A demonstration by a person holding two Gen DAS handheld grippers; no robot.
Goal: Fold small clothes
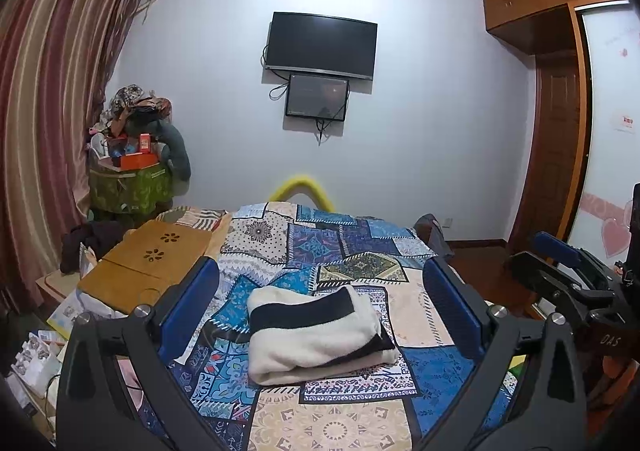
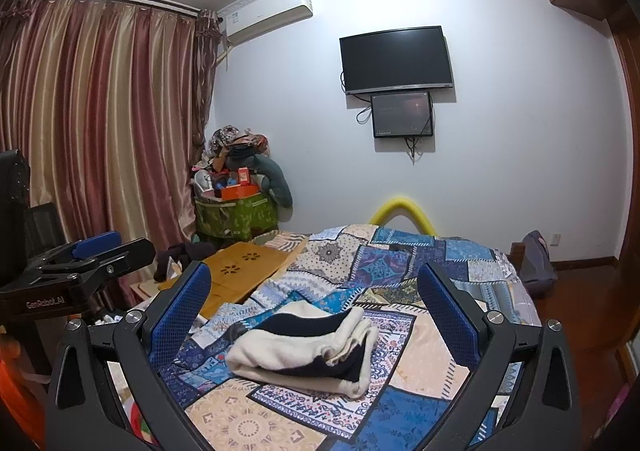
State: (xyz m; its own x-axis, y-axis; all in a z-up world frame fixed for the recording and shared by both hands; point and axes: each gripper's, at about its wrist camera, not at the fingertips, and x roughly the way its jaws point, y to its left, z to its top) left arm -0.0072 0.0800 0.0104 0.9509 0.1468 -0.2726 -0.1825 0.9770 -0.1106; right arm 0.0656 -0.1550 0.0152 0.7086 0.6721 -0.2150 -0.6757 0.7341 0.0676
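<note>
A cream and black garment [image 1: 316, 335] lies folded into a thick bundle on the patchwork bedspread [image 1: 340, 251]. My left gripper [image 1: 320, 275] is open and empty, held above and just behind the bundle, its blue pads wide apart. In the right wrist view the same folded garment [image 2: 308, 351] lies between and below the fingers of my right gripper [image 2: 316, 283], which is open and empty too. The right gripper shows at the right edge of the left wrist view [image 1: 560, 263]; the left gripper shows at the left edge of the right wrist view [image 2: 92, 255].
A wooden lap tray [image 1: 148, 263] lies on the bed's left side. A green bin piled with clutter [image 1: 132, 171] stands in the corner by the curtain [image 1: 44, 99]. Two screens [image 1: 320, 47] hang on the far wall. A wardrobe [image 1: 560, 91] and a bag [image 2: 536, 259] are to the right.
</note>
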